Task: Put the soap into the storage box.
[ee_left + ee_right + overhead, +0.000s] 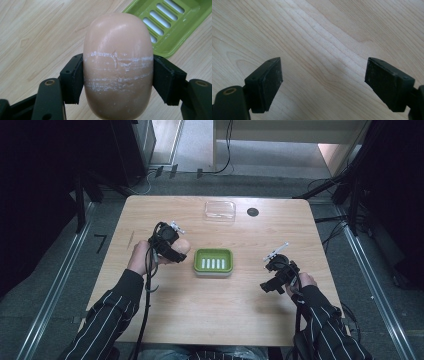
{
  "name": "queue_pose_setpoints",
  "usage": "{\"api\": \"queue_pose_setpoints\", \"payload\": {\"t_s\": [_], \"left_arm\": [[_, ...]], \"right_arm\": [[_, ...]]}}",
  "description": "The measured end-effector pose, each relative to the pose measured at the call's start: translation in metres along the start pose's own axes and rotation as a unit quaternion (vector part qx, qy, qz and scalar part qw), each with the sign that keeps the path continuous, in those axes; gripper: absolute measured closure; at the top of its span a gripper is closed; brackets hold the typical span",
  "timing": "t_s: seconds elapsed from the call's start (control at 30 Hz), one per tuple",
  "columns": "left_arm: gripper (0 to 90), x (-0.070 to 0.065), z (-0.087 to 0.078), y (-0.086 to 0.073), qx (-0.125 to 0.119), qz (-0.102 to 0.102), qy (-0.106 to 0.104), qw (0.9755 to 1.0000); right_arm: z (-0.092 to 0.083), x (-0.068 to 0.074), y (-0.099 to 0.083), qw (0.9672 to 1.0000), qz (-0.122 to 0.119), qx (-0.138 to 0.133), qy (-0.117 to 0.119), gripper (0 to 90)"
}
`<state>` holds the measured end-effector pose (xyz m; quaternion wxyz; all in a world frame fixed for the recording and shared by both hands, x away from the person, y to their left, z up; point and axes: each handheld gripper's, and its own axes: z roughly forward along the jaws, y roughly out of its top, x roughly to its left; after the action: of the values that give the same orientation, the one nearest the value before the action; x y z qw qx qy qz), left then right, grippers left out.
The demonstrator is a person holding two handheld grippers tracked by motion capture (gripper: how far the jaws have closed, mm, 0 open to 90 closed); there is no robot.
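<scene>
Pale wood-grain rectangular table (165, 315), rounded corners, matt laminate surface.

Clear rectangular plastic lid (220, 210), glossy, far beyond both grippers.

Lime-green rectangular plastic soap dish (213, 260) with five white drain slots, just ahead and to the right of the left gripper's jaws, apart from them.

Peach-coloured oval soap bar (117, 65), smooth and rounded, crossed by chalky white scuff bands; long axis runs straight out along the jaws, far end toward the dish.

Left gripper (117, 80): black jaws clamped against both sides of the bar, raised above the table.

Right gripper (323, 82): black jaws spread wide, holding nothing, over bare wood.
</scene>
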<state>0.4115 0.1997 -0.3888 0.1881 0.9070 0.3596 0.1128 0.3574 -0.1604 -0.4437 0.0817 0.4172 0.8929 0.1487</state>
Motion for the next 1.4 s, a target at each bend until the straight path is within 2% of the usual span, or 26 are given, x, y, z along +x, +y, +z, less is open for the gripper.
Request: {"api": "queue_pose_setpoints", "payload": {"t_s": [1.0, 1.4], "left_arm": [[33.5, -0.016, 0.009, 0.027, -0.015, 0.035, -0.015, 0.9992], [33.5, -0.021, 0.013, 0.034, -0.024, 0.043, -0.021, 0.9986]], "right_arm": [[0.000, 0.000, 0.000, 1.0000, -0.002, 0.001, -0.002, 15.4], [0.000, 0.000, 0.000, 1.0000, -0.002, -0.001, -0.002, 15.4]]}}
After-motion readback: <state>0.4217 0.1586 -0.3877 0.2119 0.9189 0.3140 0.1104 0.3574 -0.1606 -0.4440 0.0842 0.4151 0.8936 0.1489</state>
